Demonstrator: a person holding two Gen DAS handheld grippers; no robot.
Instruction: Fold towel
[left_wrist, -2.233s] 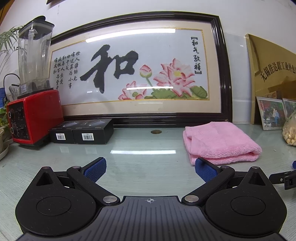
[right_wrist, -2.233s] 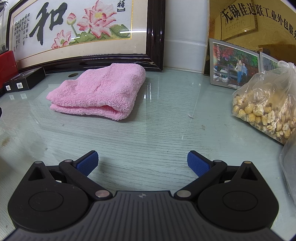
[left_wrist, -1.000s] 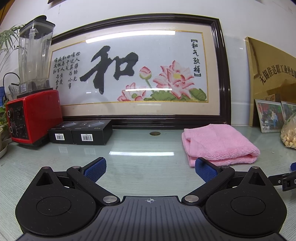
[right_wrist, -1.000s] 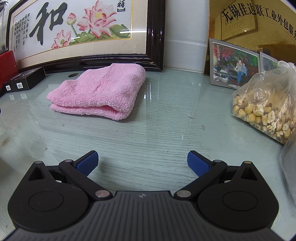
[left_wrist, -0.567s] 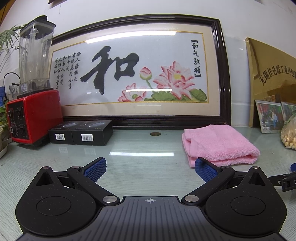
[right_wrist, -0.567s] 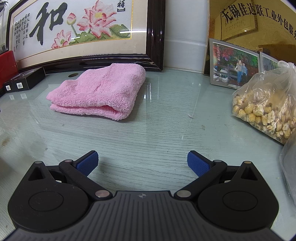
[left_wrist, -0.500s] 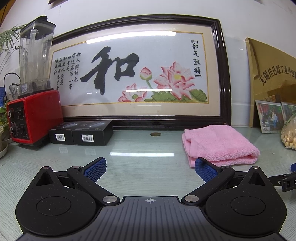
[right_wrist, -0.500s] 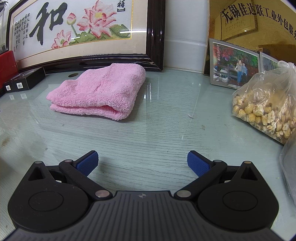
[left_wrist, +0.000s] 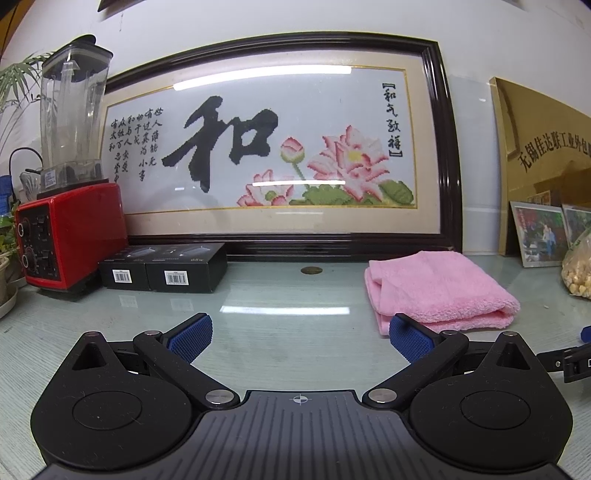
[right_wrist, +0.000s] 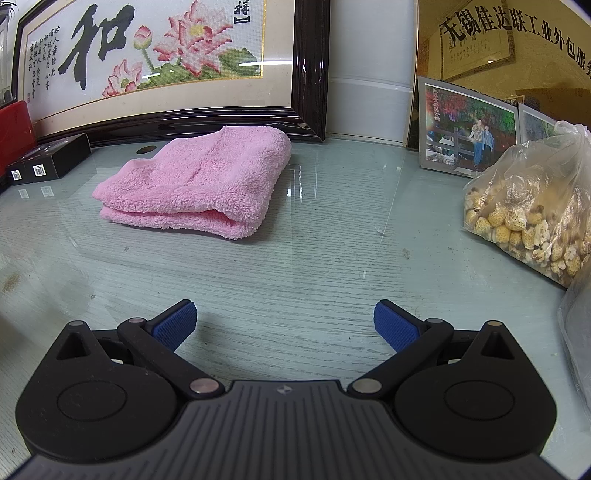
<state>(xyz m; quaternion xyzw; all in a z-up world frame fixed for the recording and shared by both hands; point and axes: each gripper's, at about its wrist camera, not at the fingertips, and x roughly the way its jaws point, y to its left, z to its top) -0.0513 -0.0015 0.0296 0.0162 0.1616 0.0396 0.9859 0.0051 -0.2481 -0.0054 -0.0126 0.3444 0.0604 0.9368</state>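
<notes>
Nearest, the left hand-held gripper (left_wrist: 299, 338) and right hand-held gripper (right_wrist: 283, 325) sit low over the glass-topped table (right_wrist: 314, 266), both spread wide and empty; farther off lies the pink towel (right_wrist: 195, 181), already folded into a neat bundle before a framed embroidery (left_wrist: 280, 155), so folding looks finished

Left gripper (left_wrist: 300, 338): jaws spread wide, nothing between them; blue ribbed pads (left_wrist: 190, 338) face inward across the gap; black linkage arms splayed to either side; held low and level. Right gripper (right_wrist: 285, 325): jaws likewise spread wide and empty; blue pads (right_wrist: 395, 330) angled inward; body low and level, pointing forward.
</notes>
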